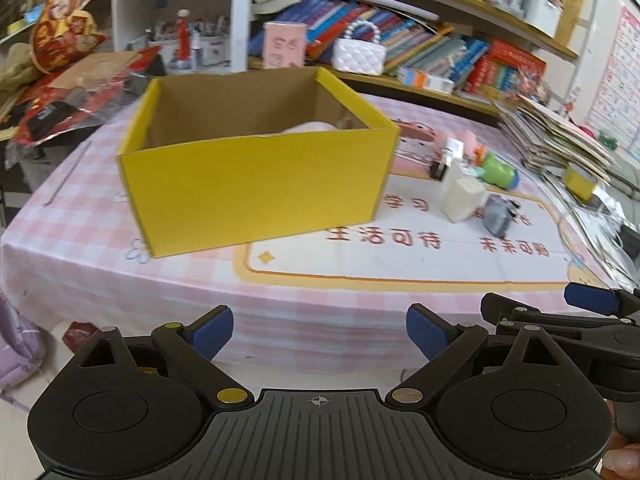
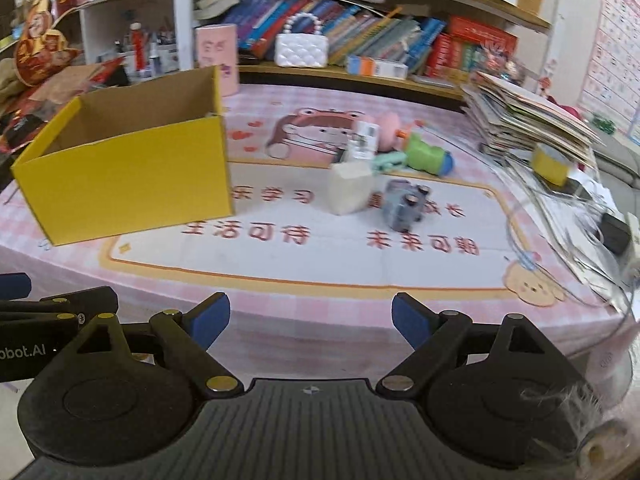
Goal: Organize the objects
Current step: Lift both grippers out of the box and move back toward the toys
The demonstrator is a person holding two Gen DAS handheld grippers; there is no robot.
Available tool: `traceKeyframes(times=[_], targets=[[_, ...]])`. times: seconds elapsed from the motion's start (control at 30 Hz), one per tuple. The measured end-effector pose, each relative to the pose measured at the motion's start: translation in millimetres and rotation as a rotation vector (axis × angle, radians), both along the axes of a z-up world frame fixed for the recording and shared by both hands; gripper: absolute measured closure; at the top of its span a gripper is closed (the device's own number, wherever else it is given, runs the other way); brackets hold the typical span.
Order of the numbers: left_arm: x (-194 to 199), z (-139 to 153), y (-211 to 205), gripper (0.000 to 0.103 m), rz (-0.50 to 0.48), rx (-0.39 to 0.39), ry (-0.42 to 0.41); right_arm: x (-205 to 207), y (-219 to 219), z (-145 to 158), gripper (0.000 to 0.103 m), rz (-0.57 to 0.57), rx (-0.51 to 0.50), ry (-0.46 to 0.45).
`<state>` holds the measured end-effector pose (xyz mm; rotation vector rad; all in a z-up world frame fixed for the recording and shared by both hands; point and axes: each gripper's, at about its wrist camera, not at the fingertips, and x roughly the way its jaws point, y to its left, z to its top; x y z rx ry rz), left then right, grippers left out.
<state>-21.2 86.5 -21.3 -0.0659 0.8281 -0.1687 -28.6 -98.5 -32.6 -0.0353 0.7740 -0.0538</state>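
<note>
Hovering off the table (image 2: 304, 320) edge (jaws wide), both grippers (image 1: 320, 330) (image 2: 311, 322) empty

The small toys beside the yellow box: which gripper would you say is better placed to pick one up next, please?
Probably the right gripper: open and empty, it faces the toy cluster. The left gripper, also open, faces the yellow box.

bookshelves (image 2: 360, 20) crammed with books behind the table, a paper stack (image 2: 528, 120) at its right edge.
</note>
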Motion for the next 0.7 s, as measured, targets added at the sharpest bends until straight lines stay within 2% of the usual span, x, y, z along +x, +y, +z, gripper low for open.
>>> traceKeyframes(times=[0.43,0.7], targets=[[24,-2,-60,0.008,-0.142,0.016,0.013,2,-58,-3,0.014,-0.151,0.011,0.018],[46,-2,-85,0.008,-0.142,0.02,0.018,25,-86,-3,0.014,-0.165,0.021,0.025]])
